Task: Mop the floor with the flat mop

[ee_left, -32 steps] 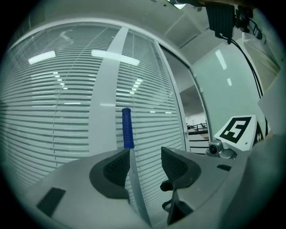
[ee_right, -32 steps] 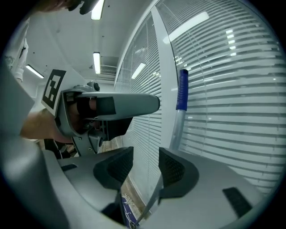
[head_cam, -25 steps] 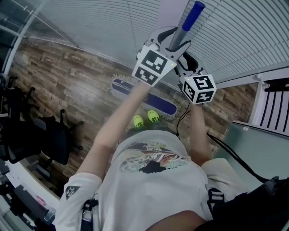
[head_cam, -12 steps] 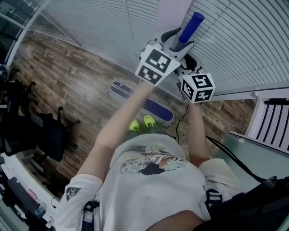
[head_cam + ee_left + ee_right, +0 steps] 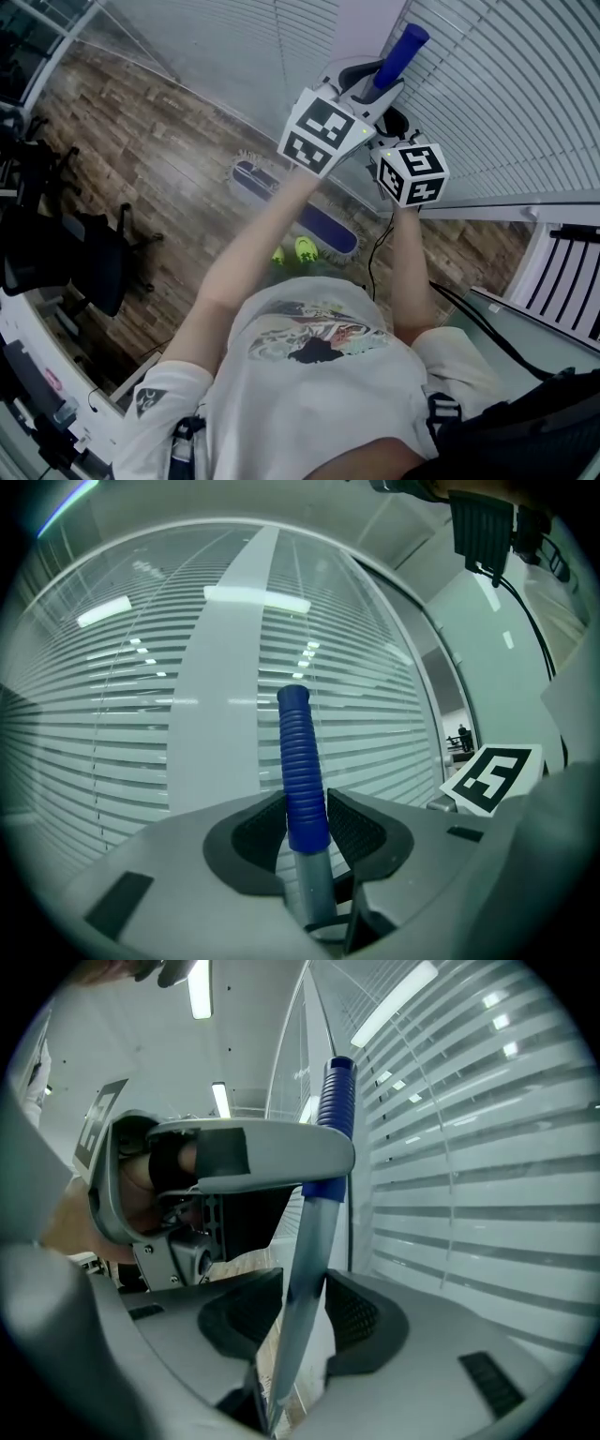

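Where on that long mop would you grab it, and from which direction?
High up: on the ribbed blue sleeve at the top end, or the grey pole just below it. Come at it from the side, squeezing across the round shaft, since it leans up from the mop head on the floor.

Left claw point(image 5: 307, 825) tighter on mop handle point(image 5: 298, 757)
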The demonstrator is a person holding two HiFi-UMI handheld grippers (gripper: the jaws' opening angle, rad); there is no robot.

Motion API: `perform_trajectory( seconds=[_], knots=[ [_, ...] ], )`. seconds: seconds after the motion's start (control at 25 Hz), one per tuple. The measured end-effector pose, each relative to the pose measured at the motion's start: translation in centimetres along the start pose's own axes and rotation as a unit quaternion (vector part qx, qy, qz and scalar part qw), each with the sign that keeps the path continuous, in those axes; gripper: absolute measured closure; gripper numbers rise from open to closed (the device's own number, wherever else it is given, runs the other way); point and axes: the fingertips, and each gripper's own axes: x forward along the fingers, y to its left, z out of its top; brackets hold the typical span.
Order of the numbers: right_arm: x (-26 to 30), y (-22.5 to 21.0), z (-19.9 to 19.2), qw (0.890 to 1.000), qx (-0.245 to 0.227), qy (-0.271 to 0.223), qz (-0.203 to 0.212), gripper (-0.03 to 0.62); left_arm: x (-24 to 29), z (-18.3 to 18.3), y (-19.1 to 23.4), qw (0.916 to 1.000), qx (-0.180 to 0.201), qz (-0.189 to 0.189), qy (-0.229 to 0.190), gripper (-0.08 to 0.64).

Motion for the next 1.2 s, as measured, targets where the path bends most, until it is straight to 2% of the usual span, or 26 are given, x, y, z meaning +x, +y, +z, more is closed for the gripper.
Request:
perform_trajectory(
  seconds=[0.24, 0.4, 0.48, 0.52, 0.56, 0.68, 0.8, 0.92, 1.2],
  knots=[
    [-1.2, 1.5, 1.5, 0.998, 0.023, -0.031, 0.054, 0.482, -1.9, 1.8, -0.5, 0.9988, -0.007, 0.049, -0.006, 0.439],
    [0.0, 4.4, 2.5, 0.996, -0.007, -0.038, 0.084, 0.482, -4.7, 2.6, 0.7, 0.9948, 0.001, 0.101, -0.014, 0.440],
    [1.2, 6.1, 1.7, 0.994, -0.023, -0.014, 0.106, 0.449, -5.4, 2.3, 0.3, 0.9948, 0.008, 0.100, -0.015, 0.440],
    [1.6, 7.0, 1.1, 0.993, -0.020, -0.006, 0.119, 0.416, -5.7, 1.9, -0.4, 0.9951, 0.013, 0.097, -0.014, 0.440],
    [1.8, 7.7, 0.6, 0.992, -0.012, -0.006, 0.126, 0.414, -6.2, 1.5, -1.1, 0.9950, 0.018, 0.097, -0.013, 0.440],
    [1.0, 10.0, -0.6, 0.992, -0.011, -0.012, 0.126, 0.515, -8.9, 0.4, -2.8, 0.9931, 0.034, 0.112, -0.014, 0.440],
    [0.9, 12.2, -0.7, 0.990, -0.020, -0.011, 0.141, 0.520, -11.3, 0.4, -2.7, 0.9894, 0.045, 0.138, -0.008, 0.440],
    [2.3, 14.0, 0.4, 0.987, -0.030, -0.008, 0.157, 0.523, -13.1, 1.0, -0.7, 0.9849, 0.045, 0.167, -0.003, 0.440],
    [4.7, 21.6, 2.6, 0.979, -0.052, -0.010, 0.195, 0.525, -21.1, 2.2, 2.6, 0.9703, 0.055, 0.235, 0.007, 0.437]
  ],
)
